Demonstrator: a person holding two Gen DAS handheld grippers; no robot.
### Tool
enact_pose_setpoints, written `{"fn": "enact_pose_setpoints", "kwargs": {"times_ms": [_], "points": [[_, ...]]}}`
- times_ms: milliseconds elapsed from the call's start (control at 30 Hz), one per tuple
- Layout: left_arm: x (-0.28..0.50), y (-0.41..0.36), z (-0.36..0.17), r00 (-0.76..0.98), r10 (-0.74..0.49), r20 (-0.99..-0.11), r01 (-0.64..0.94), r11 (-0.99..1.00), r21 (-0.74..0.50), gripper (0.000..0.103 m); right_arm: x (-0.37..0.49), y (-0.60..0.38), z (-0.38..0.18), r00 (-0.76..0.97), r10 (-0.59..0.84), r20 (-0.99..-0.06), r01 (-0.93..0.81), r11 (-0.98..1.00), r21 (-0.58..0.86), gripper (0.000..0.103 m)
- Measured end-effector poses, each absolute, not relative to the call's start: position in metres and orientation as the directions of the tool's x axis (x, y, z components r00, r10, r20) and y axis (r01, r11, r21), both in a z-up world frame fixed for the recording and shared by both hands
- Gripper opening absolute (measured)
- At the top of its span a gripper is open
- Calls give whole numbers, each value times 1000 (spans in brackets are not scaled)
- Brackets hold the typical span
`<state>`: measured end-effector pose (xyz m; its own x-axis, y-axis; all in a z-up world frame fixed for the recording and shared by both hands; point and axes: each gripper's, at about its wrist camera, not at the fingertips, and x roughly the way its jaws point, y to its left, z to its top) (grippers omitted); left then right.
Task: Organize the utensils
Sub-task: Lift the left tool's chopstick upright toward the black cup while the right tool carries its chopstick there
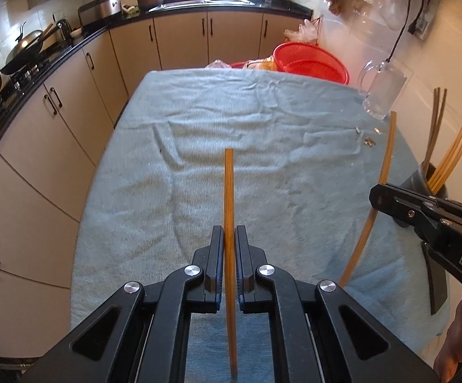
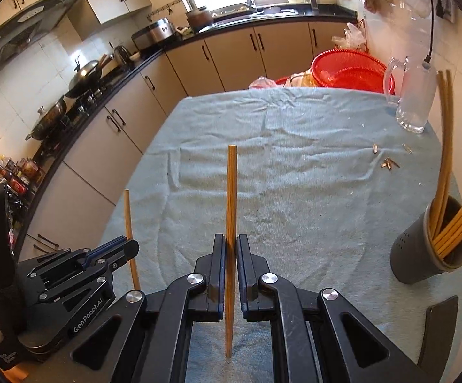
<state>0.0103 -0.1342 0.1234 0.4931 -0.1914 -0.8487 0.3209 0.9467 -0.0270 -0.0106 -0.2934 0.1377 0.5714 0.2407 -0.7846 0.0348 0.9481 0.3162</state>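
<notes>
My left gripper [image 1: 229, 233] is shut on a wooden chopstick [image 1: 229, 191] that stands upright between its pads, above the blue cloth. My right gripper [image 2: 230, 242] is shut on a second wooden chopstick [image 2: 231, 191], also upright. In the left wrist view the right gripper [image 1: 376, 196] shows at the right with its chopstick [image 1: 387, 153]. In the right wrist view the left gripper [image 2: 128, 247] shows at the lower left with its chopstick [image 2: 128, 217]. A grey utensil holder [image 2: 422, 255] with several chopsticks stands at the right, beside the right gripper; it also shows as the holder [image 1: 422, 178].
A blue cloth [image 2: 295, 175] covers the table. A clear glass jug [image 2: 413, 102] and red baskets [image 2: 349, 70] stand at the far right. Small metal bits [image 2: 389, 162] lie on the cloth. A dark flat object [image 2: 438, 328] lies near the holder. Kitchen counters with pans run along the left.
</notes>
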Motion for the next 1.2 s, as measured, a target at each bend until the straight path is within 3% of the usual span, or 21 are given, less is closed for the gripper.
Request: {"fn": "enact_pose_setpoints", "kwargs": {"times_ms": [667,1200], "points": [[-3,-153,188,585,-272,-764,384,923,-34,6,-47,-322,199,693,181,-698,73,945,318,7],[-6,-177,235,616,-365,-698,463,885,-54,6,-99,-375,238,771,70,-633,206,914,351,7]]}}
